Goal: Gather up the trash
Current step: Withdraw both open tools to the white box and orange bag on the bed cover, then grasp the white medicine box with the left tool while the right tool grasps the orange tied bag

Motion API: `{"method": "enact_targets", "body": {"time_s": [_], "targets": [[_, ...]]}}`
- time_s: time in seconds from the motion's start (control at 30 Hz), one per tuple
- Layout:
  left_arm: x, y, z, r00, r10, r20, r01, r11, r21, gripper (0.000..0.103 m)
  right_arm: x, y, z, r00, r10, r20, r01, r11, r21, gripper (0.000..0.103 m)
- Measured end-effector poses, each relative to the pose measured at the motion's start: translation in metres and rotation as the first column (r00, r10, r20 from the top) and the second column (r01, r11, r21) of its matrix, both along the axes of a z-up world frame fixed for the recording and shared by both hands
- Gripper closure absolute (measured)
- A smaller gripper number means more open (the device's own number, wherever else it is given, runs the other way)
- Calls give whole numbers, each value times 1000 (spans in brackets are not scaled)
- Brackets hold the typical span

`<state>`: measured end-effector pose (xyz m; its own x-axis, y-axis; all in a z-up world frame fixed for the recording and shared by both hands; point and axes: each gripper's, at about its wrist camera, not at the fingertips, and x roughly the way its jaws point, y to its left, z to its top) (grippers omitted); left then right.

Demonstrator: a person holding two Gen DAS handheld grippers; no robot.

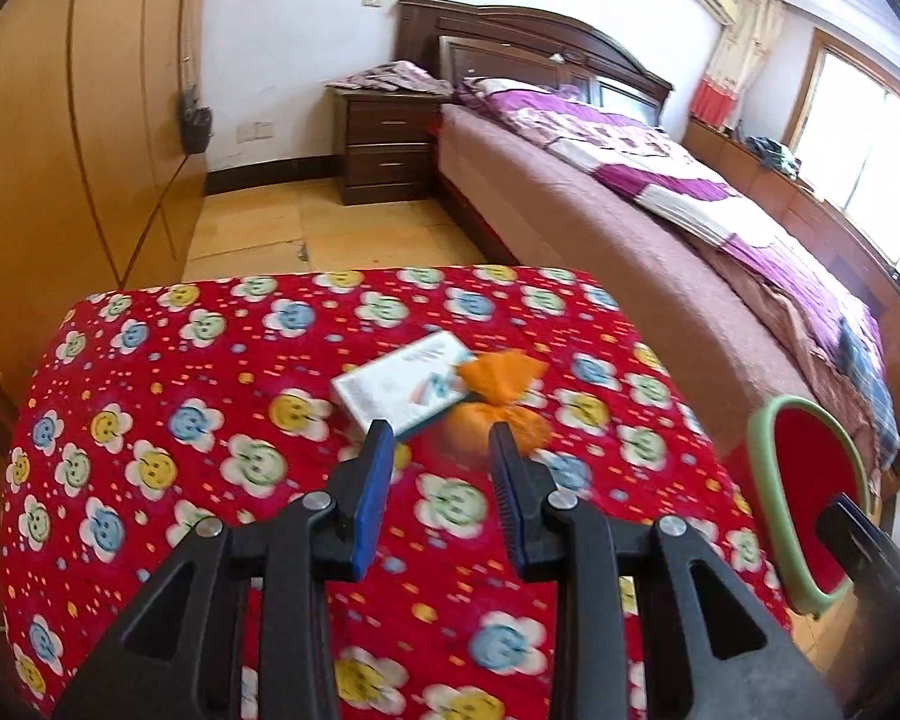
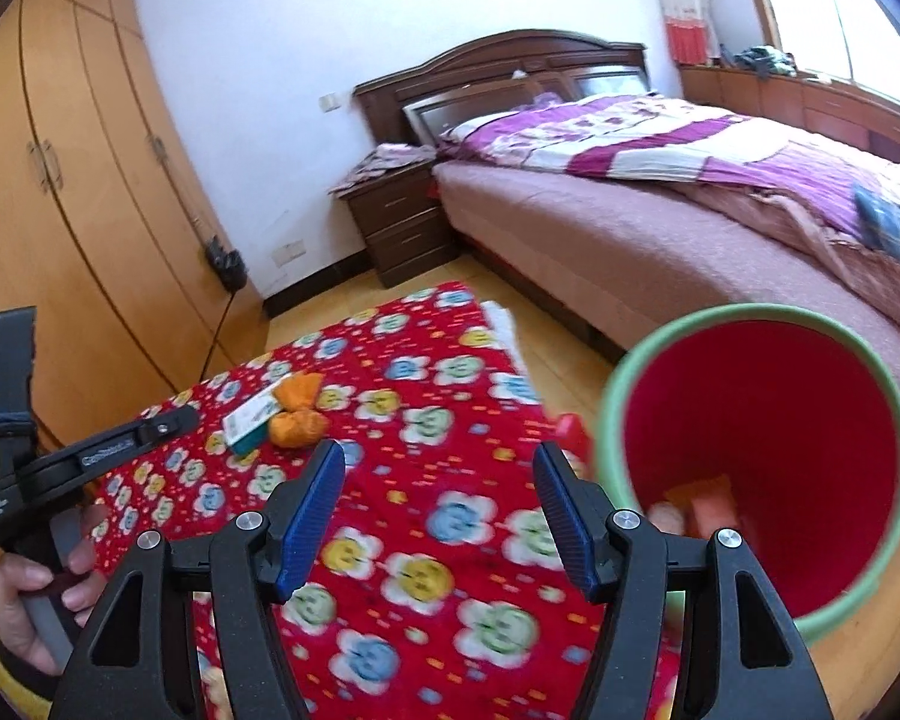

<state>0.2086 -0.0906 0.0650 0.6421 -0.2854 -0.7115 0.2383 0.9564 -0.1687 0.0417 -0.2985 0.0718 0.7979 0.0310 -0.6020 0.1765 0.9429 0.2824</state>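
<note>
Nearest in the left wrist view, the left gripper (image 1: pixel 439 443) is seen with its jaws parted and nothing held between the blue-padded fingers (image 1: pixel 371 495); it is held above a surface draped in a red cloth (image 1: pixel 168 480) printed with smiling flowers in blue, yellow and green. Just beyond the fingertips two pieces of trash are found lying on the cloth, touching one another. The small box (image 1: pixel 403 384) is flat and rectangular, white on its face with small print and a coloured picture, and teal along its edge. The orange wrapper (image 1: pixel 498 396) is crumpled and pinched at the middle, so that a rounded bundle is formed below and a flared end above; its surface is blurred.

In the right wrist view the right gripper (image 2: pixel 439 501) is likewise seen with jaws spread wide and empty. Just to its right a bin (image 2: pixel 612 420) with a pale green rim and a red inside is seen tilted towards the camera, with orange and pale items lying blurred at its bottom. Whether the bin is gripped cannot be told. The person's left hand (image 2: pixel 30 594) is seen at the lower left, wrapped round a handle.

Farther off, a bed (image 2: pixel 630 240) with a purple quilt, a dark nightstand (image 2: pixel 402 222) and a wooden wardrobe (image 2: pixel 78 210) are seen.
</note>
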Motion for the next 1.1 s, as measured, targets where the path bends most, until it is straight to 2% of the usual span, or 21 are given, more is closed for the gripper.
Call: {"method": "enact_targets", "body": {"time_s": [0.27,0.67,0.97,1.1], "targets": [[25,30,-22,996,79,-30,-79,997,-7,71,54,39,-17,996,81,-39,-82,997,-5,36],[51,55,-42,991,117,-67,-115,993,28,71,121,78,-50,975,184,-125,-185,983,2,36],[57,67,-50,988,126,-85,-126,992,2,71,151,106,-74,954,234,-189,-243,969,-31,37],[58,70,-52,988,123,-90,-124,992,-7,71,155,109,-79,952,241,-191,-253,967,-39,37]]}}
